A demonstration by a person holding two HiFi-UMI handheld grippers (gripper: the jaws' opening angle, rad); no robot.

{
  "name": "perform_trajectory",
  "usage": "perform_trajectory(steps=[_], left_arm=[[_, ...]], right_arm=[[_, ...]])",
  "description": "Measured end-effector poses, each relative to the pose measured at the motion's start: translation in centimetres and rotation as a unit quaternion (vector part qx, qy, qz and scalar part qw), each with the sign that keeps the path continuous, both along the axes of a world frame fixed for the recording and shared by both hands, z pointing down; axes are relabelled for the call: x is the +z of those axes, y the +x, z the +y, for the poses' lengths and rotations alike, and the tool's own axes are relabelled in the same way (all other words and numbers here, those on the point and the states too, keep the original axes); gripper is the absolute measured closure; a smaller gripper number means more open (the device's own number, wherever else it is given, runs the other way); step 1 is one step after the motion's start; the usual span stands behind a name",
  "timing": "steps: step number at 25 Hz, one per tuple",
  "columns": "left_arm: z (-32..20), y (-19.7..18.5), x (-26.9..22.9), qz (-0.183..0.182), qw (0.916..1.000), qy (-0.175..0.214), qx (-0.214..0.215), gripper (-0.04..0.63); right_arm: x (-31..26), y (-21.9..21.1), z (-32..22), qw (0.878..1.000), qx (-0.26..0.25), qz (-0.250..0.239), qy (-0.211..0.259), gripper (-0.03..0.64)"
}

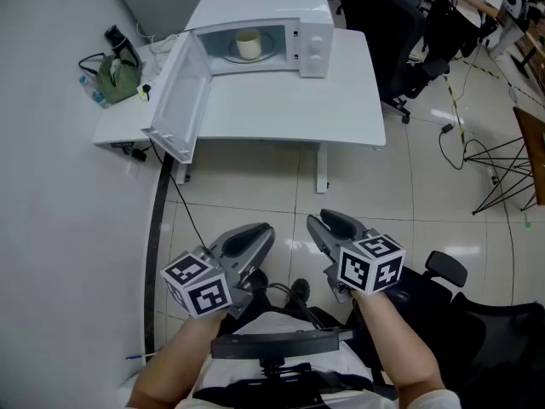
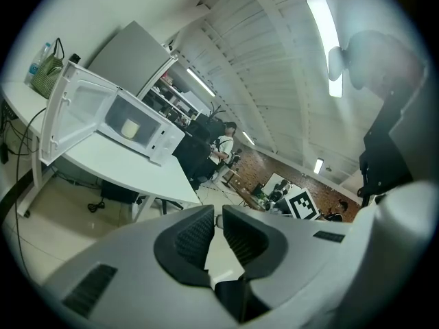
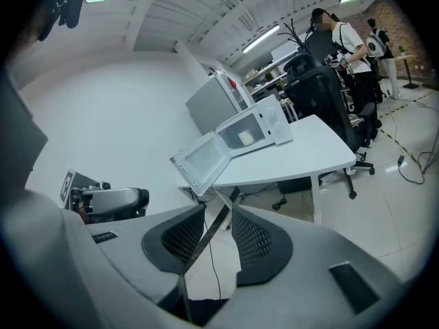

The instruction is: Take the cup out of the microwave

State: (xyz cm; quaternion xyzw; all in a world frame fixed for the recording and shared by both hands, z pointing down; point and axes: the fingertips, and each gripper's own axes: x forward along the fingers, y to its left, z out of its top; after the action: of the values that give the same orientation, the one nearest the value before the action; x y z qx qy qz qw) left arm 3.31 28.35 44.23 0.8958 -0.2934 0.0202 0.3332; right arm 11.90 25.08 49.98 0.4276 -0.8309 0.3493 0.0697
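A cream cup (image 1: 248, 44) stands on the turntable inside the white microwave (image 1: 312, 34), whose door (image 1: 175, 100) hangs wide open to the left. The microwave sits at the back of a white table (image 1: 289, 113). Both grippers are held low and well short of the table, over the floor. My left gripper (image 1: 264, 231) points toward the table with a narrow gap between its jaws and nothing in it. Beside it, my right gripper (image 1: 317, 221) stands slightly open and empty. The left gripper view has the cup (image 2: 129, 128) far off; the right gripper view has the cup (image 3: 245, 138) far off as well.
A green bag (image 1: 117, 77) and a bottle lie on a low side table left of the open door. Black office chairs (image 1: 400, 41) crowd the table's right side. A cable (image 1: 183, 203) runs over the floor tiles, and a folding stand (image 1: 502, 169) is at right.
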Motion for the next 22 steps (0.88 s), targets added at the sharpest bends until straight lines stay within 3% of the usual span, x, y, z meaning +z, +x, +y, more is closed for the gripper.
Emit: perform_trajectory(steps=[8, 15, 22], left_arm=[[-10.2, -4.4, 1.3, 0.004, 0.9999, 0.001, 0.012, 0.549], [-20.3, -8.5, 0.6, 0.006, 0.9986, 0.006, 0.052, 0.549], [-26.0, -10.8, 0.2, 0.009, 0.9960, 0.013, 0.088, 0.549]], right_arm=[[0.6, -4.7, -9.4, 1.000, 0.014, 0.019, 0.007, 0.466], [-0.2, -9.8, -19.3, 0.998, 0.045, 0.046, 0.000, 0.466], [-0.6, -13.4, -26.0, 0.995, 0.065, 0.077, 0.009, 0.468]])
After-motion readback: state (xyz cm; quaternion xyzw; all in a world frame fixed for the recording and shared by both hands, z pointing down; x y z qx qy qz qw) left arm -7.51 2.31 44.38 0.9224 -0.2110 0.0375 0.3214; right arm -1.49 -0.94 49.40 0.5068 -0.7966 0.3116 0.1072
